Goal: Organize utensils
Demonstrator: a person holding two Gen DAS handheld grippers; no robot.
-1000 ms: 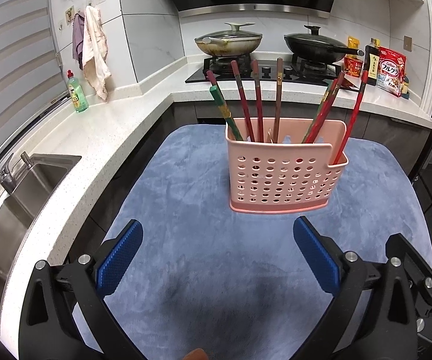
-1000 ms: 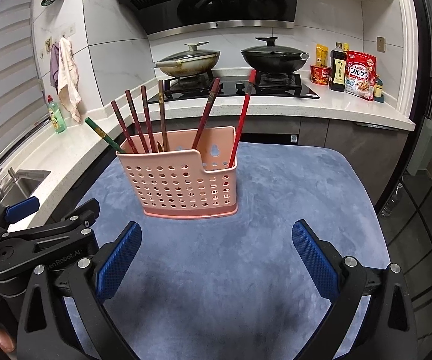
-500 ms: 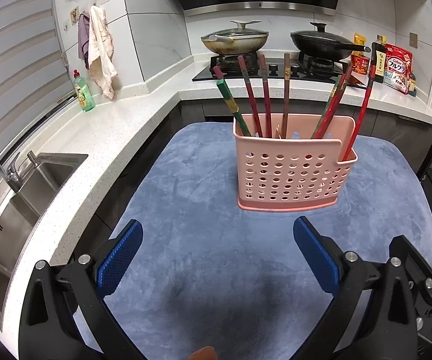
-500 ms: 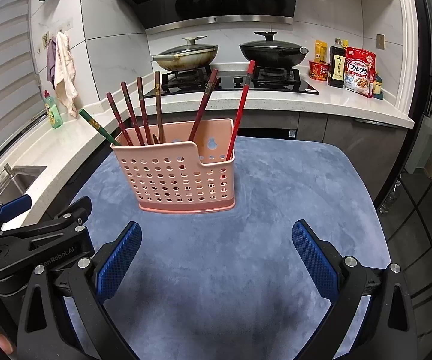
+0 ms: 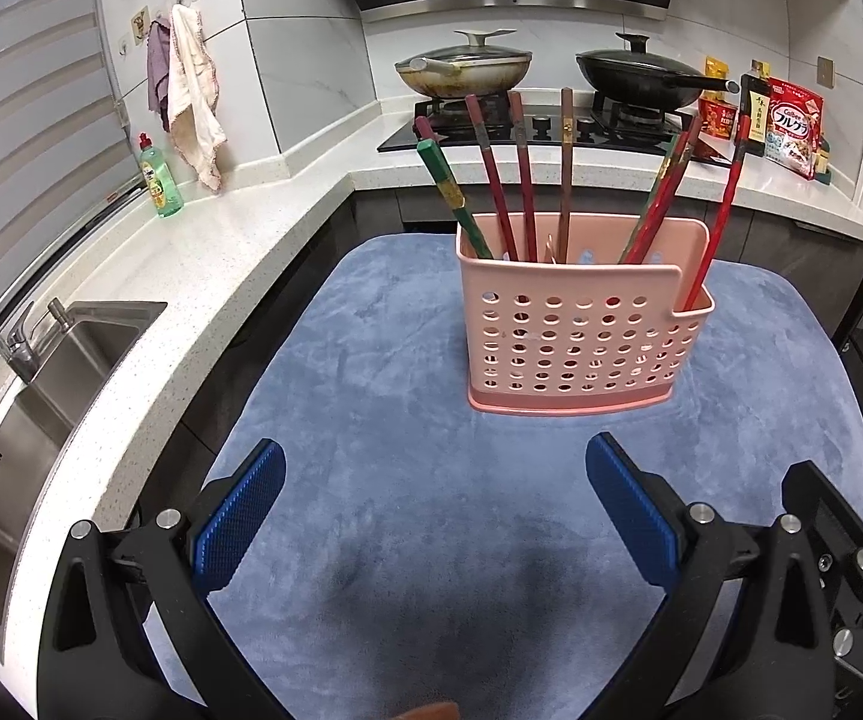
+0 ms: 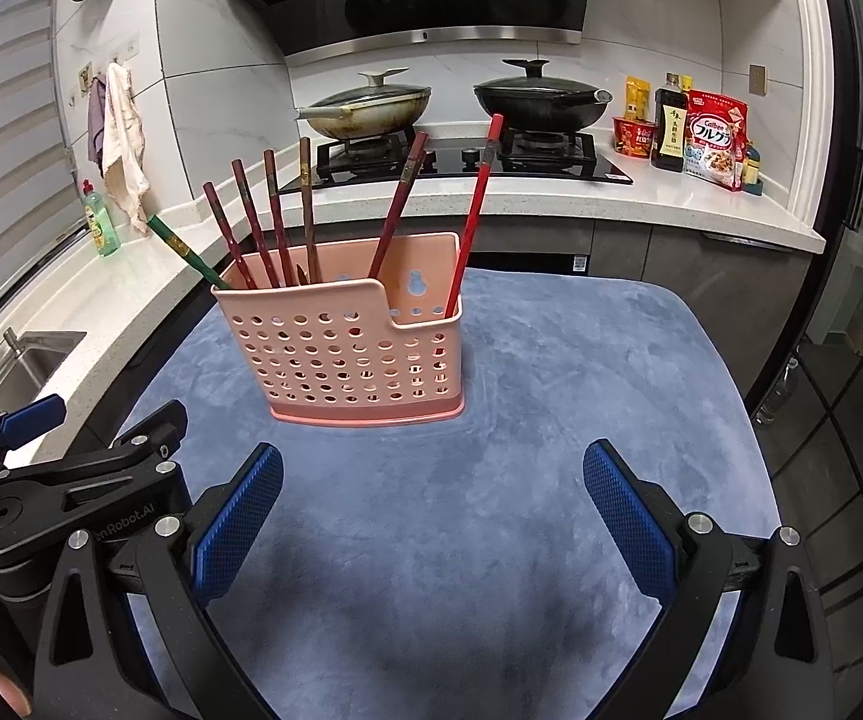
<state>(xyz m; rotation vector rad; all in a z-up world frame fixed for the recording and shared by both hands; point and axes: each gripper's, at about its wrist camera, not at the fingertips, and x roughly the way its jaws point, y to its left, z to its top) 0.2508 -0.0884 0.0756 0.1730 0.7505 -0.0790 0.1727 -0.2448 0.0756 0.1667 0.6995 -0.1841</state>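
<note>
We have drawn both grippers closer to the pink basket, which now looms larger than a second ago, standing near the far edge of the blue mat with every chopstick upright inside. Our left gripper and right gripper gape wide, empty; sorting looks finished, we judge.

Each wrist view looks forward and down between its own claw's fingers; the left claw sits left of the right claw. Both share the pink basket just ahead; the stove lies far beyond.
</note>
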